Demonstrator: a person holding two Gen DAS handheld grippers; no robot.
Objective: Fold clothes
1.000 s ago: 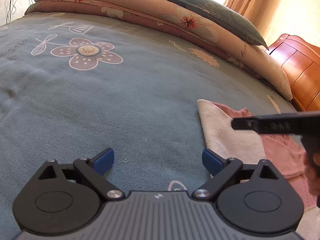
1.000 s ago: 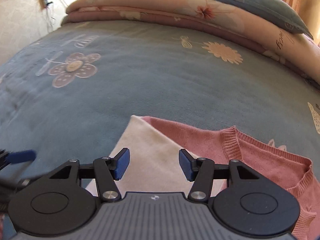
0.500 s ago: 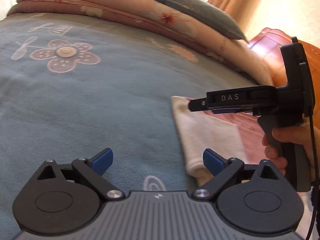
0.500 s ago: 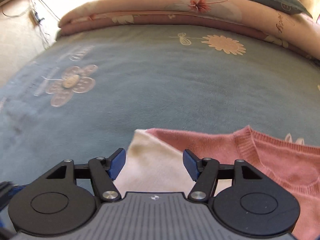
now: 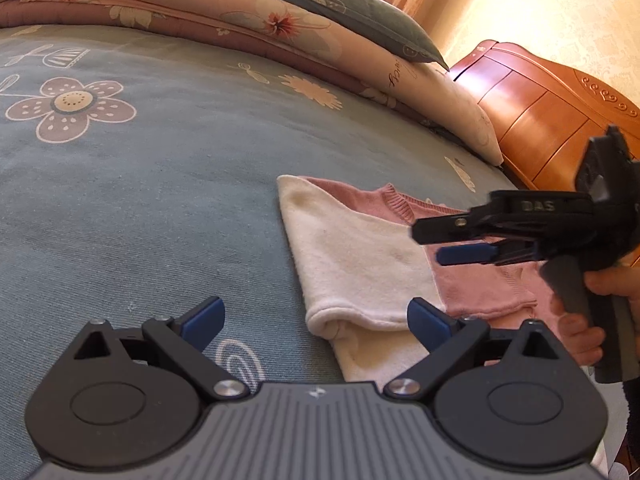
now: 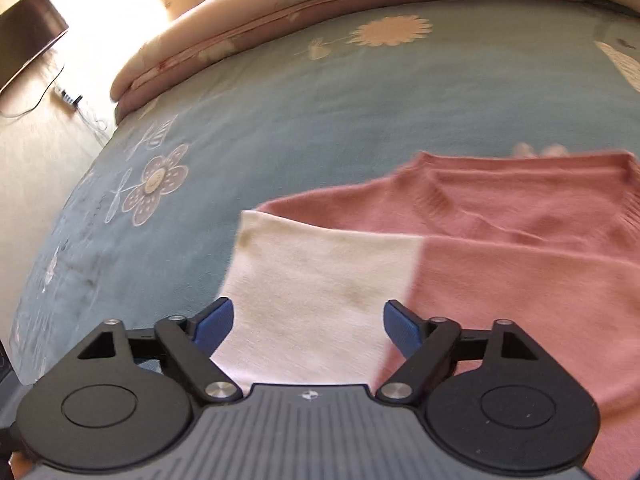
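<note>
**Student:** What does this figure show?

**Tutor:** A pink and cream sweater [image 6: 500, 280] lying partly folded on the blue-green bedspread [image 5: 160, 200]. Take the sweater's cream panel [image 6: 320, 280] as the landmark. The pink body extends from it towards the wooden headboard [image 5: 552, 120]; the folded quilt [image 5: 200, 8] and grey pillow [image 5: 340, 4] lie well beyond it, at the far edge of the bed.

**Student:** And the grippers?

**Tutor:** The right gripper [image 6: 308, 324] hovers over the near part of the cream panel. Its jaws are opening, and cloth lies below the gap between them, but the blue pads [image 6: 402, 328] press on nothing. The left gripper [image 5: 316, 320] sits at the panel's near corner, where the hem rolls over, jaws spread wide and empty. In the left wrist view the right gripper [image 5: 468, 254] appears from the side, carried in a hand [image 5: 588, 320] above the seam where cream meets pink.

**Student:** Which step is in hand?

**Tutor:** Probably taking a fresh hold for the next fold; that is a judgement, not something shown.

**Student:** How is it done well?

**Tutor:** Each gripper should bite an edge of the panel rather than its flat middle, taking all layers at once so the rolled hem does not slip free. Both should lift evenly and carry the cloth across the pink body, keeping the crease straight. Knit fabric stretches and sags, so a shallow pinch or an uneven lift would likely skew the fold.
</note>
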